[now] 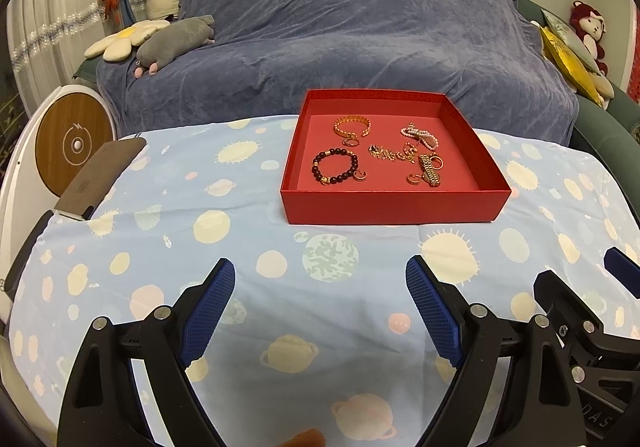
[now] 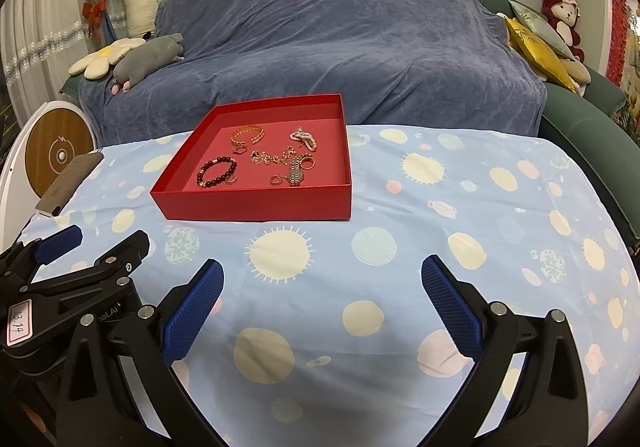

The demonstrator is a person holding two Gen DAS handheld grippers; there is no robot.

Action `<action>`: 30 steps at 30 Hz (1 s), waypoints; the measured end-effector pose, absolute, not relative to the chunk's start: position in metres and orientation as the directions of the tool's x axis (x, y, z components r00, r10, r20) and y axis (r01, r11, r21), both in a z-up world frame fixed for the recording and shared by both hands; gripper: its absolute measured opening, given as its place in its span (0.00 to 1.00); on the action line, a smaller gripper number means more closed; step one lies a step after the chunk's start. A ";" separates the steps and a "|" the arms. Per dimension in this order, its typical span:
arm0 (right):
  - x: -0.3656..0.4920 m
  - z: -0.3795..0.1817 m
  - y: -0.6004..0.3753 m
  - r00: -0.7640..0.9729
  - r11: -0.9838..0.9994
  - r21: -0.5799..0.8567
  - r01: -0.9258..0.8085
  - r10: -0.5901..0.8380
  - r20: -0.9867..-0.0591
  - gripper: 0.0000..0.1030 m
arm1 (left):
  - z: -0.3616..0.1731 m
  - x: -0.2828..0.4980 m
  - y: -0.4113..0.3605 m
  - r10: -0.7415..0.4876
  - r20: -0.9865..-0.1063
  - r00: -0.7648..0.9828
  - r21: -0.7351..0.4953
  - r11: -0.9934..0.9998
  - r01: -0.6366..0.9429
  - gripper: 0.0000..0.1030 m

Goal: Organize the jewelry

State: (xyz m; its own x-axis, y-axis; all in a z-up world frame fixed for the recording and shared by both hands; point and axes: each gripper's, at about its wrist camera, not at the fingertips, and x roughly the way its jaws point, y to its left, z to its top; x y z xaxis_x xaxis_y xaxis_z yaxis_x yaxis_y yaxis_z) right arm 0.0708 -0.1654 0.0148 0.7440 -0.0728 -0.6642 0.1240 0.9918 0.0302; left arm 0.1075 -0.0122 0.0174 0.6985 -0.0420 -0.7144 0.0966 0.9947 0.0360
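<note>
L tool (image 1: 320,271), R tool (image 2: 322,269) wide apart (nothing held)

A matt red cardboard-looking box (image 1: 394,203) holding shiny gold-coloured metal jewellery (image 1: 352,126) and a glossy dark-beaded bracelet (image 1: 334,166) sits on a thin, smooth, slightly creased pale-blue printed cloth (image 1: 248,235), near black matt plastic gripper fingers with rough, knurled blue pads (image 2: 191,314).

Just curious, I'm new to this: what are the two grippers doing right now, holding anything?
Left gripper: open, holding nothing.
Right gripper: open, holding nothing.
</note>
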 end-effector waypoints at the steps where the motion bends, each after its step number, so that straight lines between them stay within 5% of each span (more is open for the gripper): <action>1: 0.070 0.015 -0.165 0.745 0.992 0.025 0.122 -0.075 -0.663 0.94 | 0.018 0.107 -0.012 -0.040 -0.713 0.700 0.037 0.995 0.095 0.82; 30: 0.069 0.015 -0.166 0.748 0.992 0.012 0.122 -0.084 -0.659 0.95 | 0.018 0.102 -0.018 -0.013 -0.696 0.718 0.075 0.993 0.091 0.82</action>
